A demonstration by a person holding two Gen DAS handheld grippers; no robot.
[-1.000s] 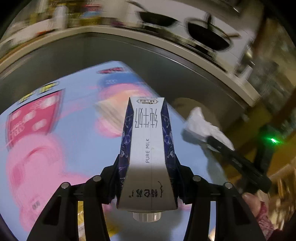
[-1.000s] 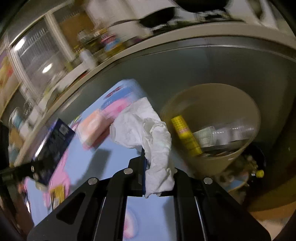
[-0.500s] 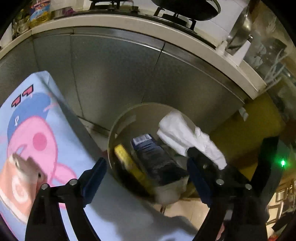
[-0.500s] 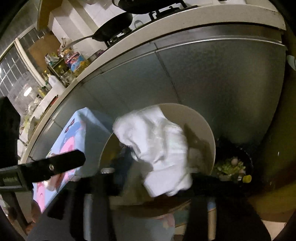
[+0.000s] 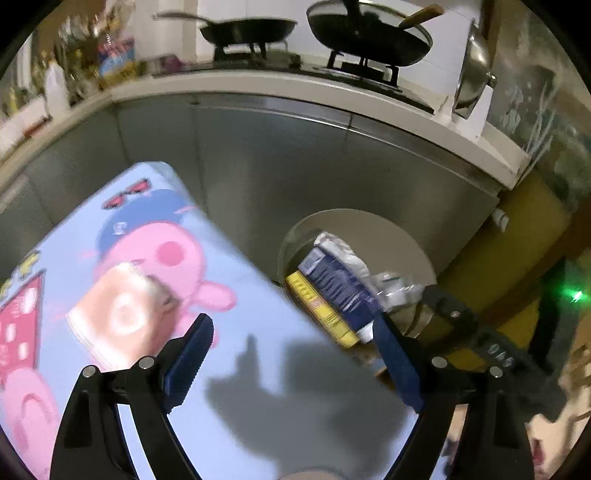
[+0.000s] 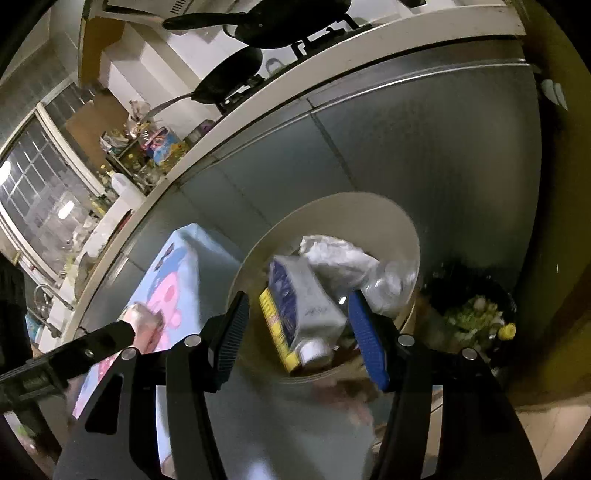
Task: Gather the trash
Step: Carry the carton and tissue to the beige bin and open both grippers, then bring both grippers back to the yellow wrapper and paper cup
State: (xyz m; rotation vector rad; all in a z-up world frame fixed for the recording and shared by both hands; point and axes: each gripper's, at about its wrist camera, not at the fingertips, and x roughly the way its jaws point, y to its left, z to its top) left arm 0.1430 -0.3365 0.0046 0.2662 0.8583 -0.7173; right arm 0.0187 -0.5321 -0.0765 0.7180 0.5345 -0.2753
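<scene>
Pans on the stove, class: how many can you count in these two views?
2. The frying pan sits on the left burner; the lidded pan sits on the burner to its right. The right wrist view shows the same pair; others may be out of frame.

No lettering came through sharp enough to read. The milk carton point(image 6: 308, 306) and the yellow box point(image 5: 319, 308) in the bin point(image 6: 384, 218) carried only blurred print.
</scene>
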